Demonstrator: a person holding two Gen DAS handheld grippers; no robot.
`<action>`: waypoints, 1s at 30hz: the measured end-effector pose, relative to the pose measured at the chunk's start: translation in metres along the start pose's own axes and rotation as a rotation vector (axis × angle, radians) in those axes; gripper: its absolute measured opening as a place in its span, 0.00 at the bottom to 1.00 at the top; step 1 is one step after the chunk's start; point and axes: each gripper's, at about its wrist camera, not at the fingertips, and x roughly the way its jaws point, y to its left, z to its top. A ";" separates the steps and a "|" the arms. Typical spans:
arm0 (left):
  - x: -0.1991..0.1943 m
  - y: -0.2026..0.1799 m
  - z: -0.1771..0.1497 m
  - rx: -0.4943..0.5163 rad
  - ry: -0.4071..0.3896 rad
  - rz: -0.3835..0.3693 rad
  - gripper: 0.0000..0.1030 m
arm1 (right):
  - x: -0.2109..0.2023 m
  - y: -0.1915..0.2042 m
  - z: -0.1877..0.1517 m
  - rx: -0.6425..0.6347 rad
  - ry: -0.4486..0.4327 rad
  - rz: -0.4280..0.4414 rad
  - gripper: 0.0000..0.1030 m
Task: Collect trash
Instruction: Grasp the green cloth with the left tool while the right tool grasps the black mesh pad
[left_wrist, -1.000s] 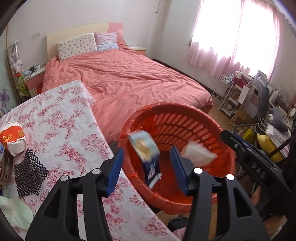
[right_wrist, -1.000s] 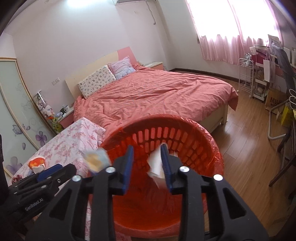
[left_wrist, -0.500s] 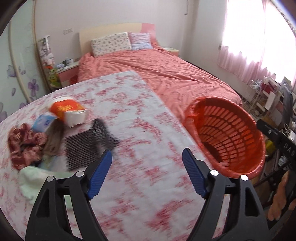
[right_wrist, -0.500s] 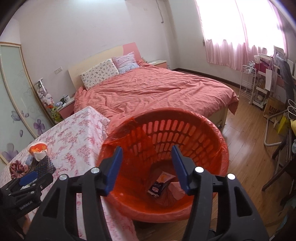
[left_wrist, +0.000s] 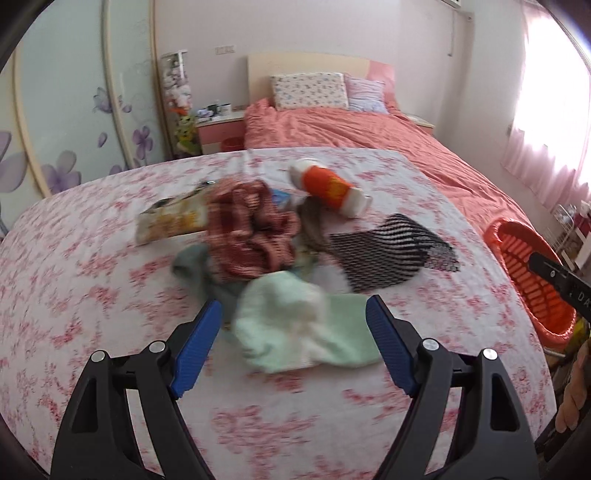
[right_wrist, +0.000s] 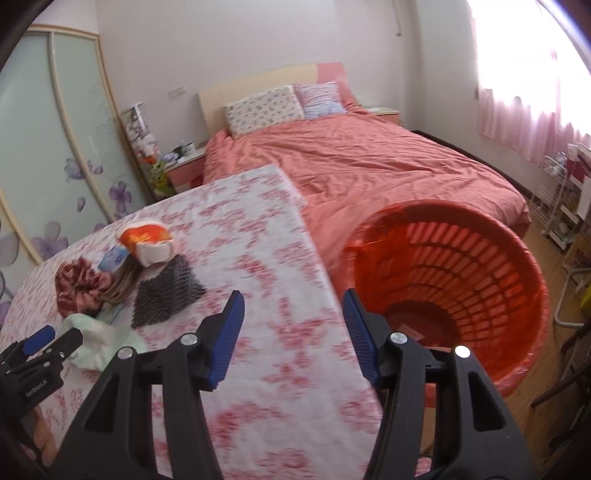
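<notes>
The left gripper (left_wrist: 293, 332) is spread wide and empty, its fingers straddling a pale green cloth (left_wrist: 295, 325) on the floral table (left_wrist: 92, 295). Risk: a closing grasp here takes cloth, which may not be trash. Just beyond lies a mixed pile: a red patterned fabric (left_wrist: 251, 229), a snack wrapper (left_wrist: 173, 218), a black foam net (left_wrist: 388, 251) and an orange-and-white cup (left_wrist: 328, 188) on its side. Risk: the items overlap, so one pinch may drag several or tip the cup's contents. The right gripper (right_wrist: 293, 339) is also open and empty, over the table edge beside the orange basket (right_wrist: 517, 295). The basket stands off the table; an early release drops trash on the floor.
</notes>
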 end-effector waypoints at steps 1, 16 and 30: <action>0.000 0.008 -0.001 -0.009 -0.001 0.007 0.77 | 0.003 0.008 0.000 -0.007 0.008 0.017 0.53; 0.009 0.042 -0.011 -0.043 0.010 -0.015 0.75 | 0.082 0.092 0.013 -0.033 0.143 0.115 0.46; 0.029 0.019 -0.016 0.002 0.053 -0.084 0.24 | 0.056 0.052 -0.004 -0.057 0.105 -0.013 0.06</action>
